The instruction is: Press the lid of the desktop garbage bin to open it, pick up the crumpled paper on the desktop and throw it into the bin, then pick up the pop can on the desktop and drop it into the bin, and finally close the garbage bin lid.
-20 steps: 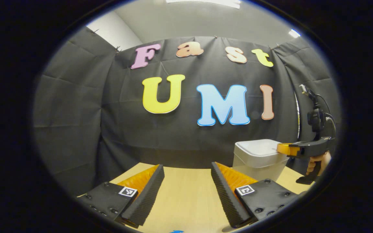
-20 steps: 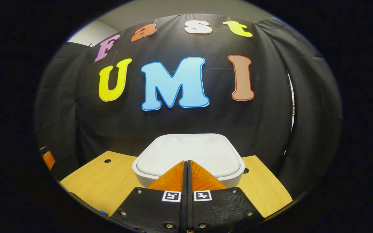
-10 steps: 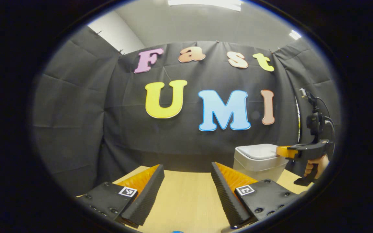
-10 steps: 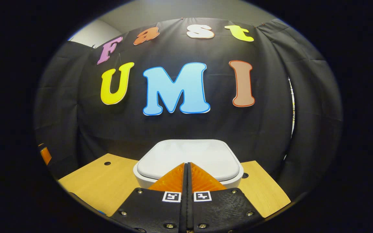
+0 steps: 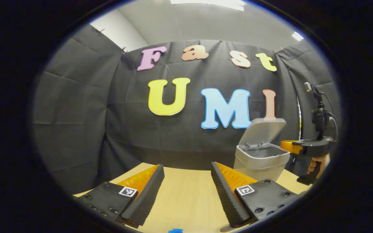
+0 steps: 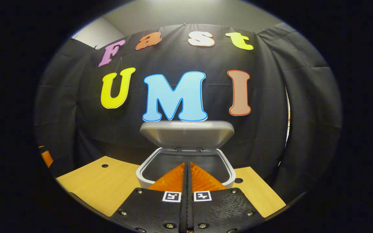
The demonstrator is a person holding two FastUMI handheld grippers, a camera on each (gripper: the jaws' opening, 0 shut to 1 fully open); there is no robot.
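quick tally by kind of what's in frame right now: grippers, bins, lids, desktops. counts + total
Grippers: 2, left gripper open, right gripper shut
Bins: 1, garbage bin
Lids: 1, lid, raised
Desktops: 1, desktop
Total: 5

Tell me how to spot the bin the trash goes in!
Find the light wooden table before the black cloth wall. Near its back edge stands a small pale grey plastic bin with rounded corners. Its lid is tipped up at the back, showing a dark hollow.
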